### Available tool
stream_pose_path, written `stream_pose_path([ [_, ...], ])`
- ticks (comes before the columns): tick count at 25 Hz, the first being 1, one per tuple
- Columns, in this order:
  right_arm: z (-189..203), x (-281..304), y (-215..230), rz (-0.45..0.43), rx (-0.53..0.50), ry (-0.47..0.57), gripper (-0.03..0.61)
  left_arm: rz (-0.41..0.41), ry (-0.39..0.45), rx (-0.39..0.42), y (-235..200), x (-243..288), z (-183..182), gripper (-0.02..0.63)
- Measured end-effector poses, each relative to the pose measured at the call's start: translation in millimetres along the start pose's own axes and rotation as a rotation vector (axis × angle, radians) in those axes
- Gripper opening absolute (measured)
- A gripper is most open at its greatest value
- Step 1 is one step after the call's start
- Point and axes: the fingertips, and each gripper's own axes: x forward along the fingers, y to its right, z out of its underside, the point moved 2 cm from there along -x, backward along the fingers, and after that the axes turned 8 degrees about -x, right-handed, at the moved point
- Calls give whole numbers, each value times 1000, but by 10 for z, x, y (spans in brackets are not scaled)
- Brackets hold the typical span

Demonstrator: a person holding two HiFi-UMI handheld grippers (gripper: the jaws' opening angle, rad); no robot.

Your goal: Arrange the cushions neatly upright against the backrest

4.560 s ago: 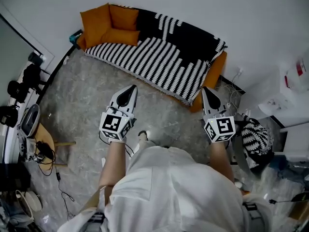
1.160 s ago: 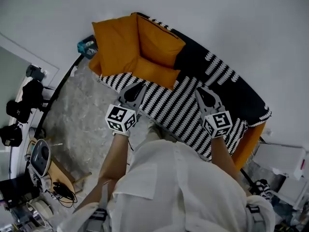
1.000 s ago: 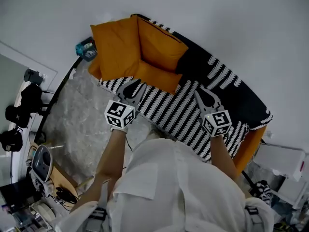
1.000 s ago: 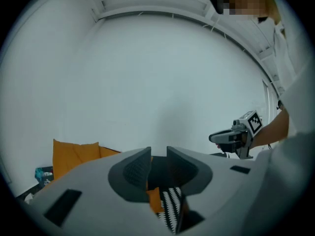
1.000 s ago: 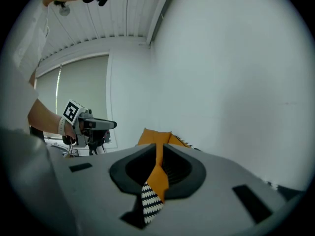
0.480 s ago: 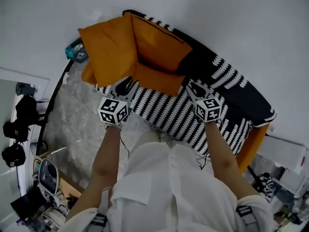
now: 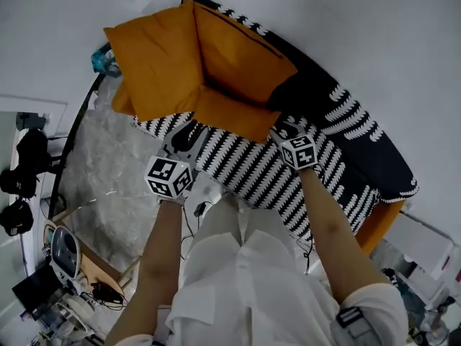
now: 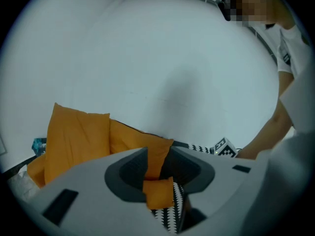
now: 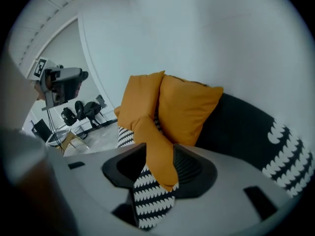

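Orange flat cushion (image 7: 232, 118) is the key thing, lying on the striped sofa seat (image 7: 252, 171) with its long edge running across in front of both hands. Left gripper (image 7: 189, 130) is just off that cushion's near-left edge, jaws just opened, nothing pinched. Right gripper (image 7: 282, 130) is at its right corner, jaws just opened wide, corner in the gap but unsqueezed. Right looks closer.

flat cushion (image 8: 158, 194) | sides hidden | behind left tool (image 8: 158, 175)
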Motion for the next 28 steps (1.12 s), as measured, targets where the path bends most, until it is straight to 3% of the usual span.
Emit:
stream_pose_path([
  [13, 434, 1177, 270, -144, -293, -261, 219, -42, -20, -51, -78, 312, 355, 152],
  [23, 757, 1456, 250, -169, -314, -355, 219, -46, -43, -83, -30, 343, 677, 152],
  [28, 861, 1487, 145, -176, -348, -371, 171, -48, -55, -89, -15, 326, 750, 152],
])
